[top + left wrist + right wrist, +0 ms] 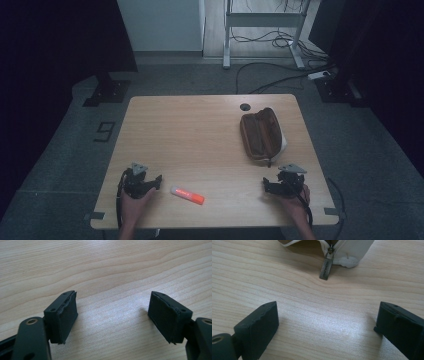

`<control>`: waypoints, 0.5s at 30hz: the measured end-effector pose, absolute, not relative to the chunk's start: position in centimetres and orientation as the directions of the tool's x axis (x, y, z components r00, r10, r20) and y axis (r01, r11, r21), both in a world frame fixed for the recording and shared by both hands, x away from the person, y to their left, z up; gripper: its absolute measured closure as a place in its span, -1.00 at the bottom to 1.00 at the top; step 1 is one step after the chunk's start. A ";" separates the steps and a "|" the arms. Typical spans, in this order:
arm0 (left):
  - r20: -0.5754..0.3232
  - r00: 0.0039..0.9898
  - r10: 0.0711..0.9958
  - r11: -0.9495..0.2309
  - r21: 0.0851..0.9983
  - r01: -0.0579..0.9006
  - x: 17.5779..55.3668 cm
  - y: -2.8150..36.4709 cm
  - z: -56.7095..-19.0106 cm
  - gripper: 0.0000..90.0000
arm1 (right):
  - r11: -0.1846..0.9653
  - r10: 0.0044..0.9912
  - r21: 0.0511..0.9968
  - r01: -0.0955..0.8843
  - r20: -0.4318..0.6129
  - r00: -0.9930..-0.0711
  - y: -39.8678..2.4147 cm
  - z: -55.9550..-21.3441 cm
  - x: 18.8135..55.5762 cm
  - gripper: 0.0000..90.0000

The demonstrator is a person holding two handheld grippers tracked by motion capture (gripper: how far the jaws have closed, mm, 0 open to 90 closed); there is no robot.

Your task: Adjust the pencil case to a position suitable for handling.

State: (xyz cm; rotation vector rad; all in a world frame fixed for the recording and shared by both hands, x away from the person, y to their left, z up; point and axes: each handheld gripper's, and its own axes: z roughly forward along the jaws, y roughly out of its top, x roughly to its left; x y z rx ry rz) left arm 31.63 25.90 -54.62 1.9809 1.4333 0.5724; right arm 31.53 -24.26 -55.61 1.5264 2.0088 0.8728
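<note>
From the high view, your left gripper (pixel 150 182) rests near the front left of the table (pixel 200 130) and your right gripper (pixel 272 186) near the front right, each hand behind its tool at the table's near edge. That looks like a ready stance, both tools parked low and well apart so either can move first. Between them, closer to your left gripper, lies a marker (pixel 187 195), white at one end and orange at the other. Its long axis runs slantwise across the table, the white end towards your left gripper and slightly farther from you, the orange end towards the near edge. Beyond your right gripper sits a brown pencil case (pixel 260 134), unzipped and gaping, its length running away from you. Judging by that, the marker is meant for the case.

In the left gripper view, the jaws stand wide apart with bare wood between them and nothing in their grip. The pads (pixel 65 315) hover just above the grain.

In the right gripper view, those jaws also stand spread as wide as they go, holding nothing. Ahead of them, the case's zip pull (pixel 326 266) hangs down onto the table from the case's white end (pixel 352 252), pointing back towards you.
</note>
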 end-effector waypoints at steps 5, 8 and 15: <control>-0.012 0.317 0.948 -0.219 0.700 0.680 31.6 25.9 -54.6 -0.48 | 0.182 0.961 0.727 0.663 0.012 -0.278 -24.2 -55.6 31.6 -0.89; -0.012 0.317 0.948 -0.219 0.700 0.680 31.6 25.9 -54.6 -0.48 | 0.186 0.959 0.729 0.659 0.011 -0.283 -24.2 -55.6 31.6 -0.88; -0.015 0.319 0.948 -0.218 0.700 0.680 31.7 26.0 -54.6 -0.48 | 0.188 0.959 0.728 0.660 0.011 -0.285 -24.2 -55.6 31.7 -0.87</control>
